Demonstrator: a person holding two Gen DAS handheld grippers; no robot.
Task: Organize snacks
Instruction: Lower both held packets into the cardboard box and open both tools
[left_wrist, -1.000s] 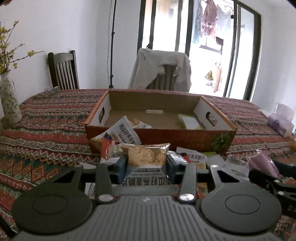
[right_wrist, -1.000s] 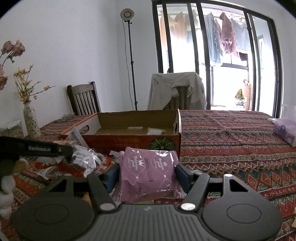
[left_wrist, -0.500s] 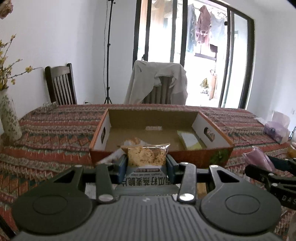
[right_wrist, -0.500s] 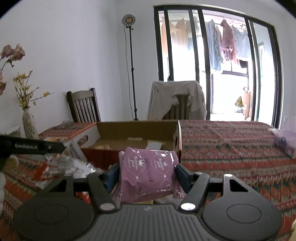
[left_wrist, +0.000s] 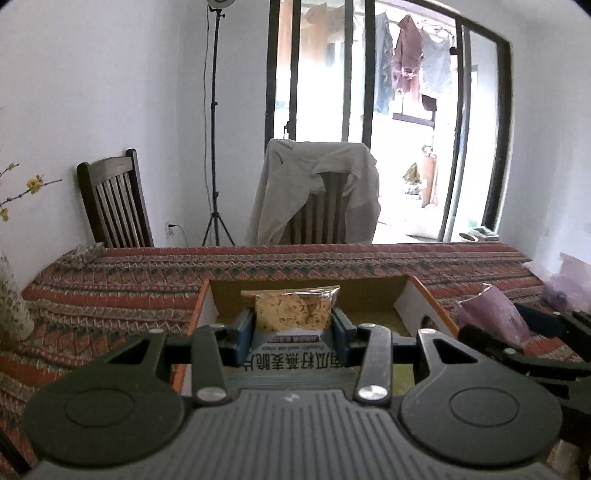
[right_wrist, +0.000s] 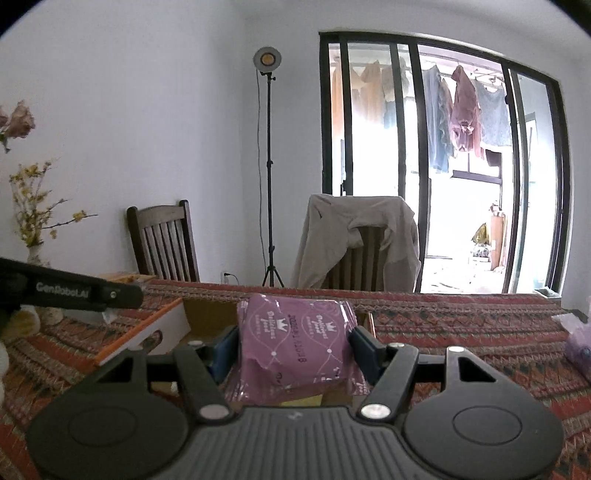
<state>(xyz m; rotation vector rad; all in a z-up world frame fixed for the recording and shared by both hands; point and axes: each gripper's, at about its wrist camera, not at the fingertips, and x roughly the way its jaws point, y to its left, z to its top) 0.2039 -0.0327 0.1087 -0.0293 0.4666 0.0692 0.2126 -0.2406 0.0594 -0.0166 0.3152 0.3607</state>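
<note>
Mid-transfer: both grippers loaded and carried over the cardboard box (left_wrist: 413, 306), nothing released yet.

Left gripper (left_wrist: 293, 326): blue pads pinching a clear-topped cracker packet (left_wrist: 293, 312) by its side edges. Brownish crisps show through the window; white label with Chinese print below. It sits upright between the fingers, over the box's near edge as I read it.

Right gripper (right_wrist: 293, 341): fingers clamped on a purple snack pack (right_wrist: 295, 343), puffy pillow wrapper, crown logo and a date stamp. Wrapper is dented at the lower left, so the film gives under the pads. It hangs in front of the box's right end wall; from the left wrist view the same pack (left_wrist: 493, 314) shows just right of the box.

Box sits on the patterned tablecloth (right_wrist: 461, 332). My own gripper bodies block most of the box floor, so I can't say what's already inside or where the free space is.

Next move, my call: push both forward until the packs are fully past the near wall, tip down, lower, then spread the fingers. Keep the two apart so they don't collide. Both packs are light and slippery, so they may skid on landing; release low.
</note>
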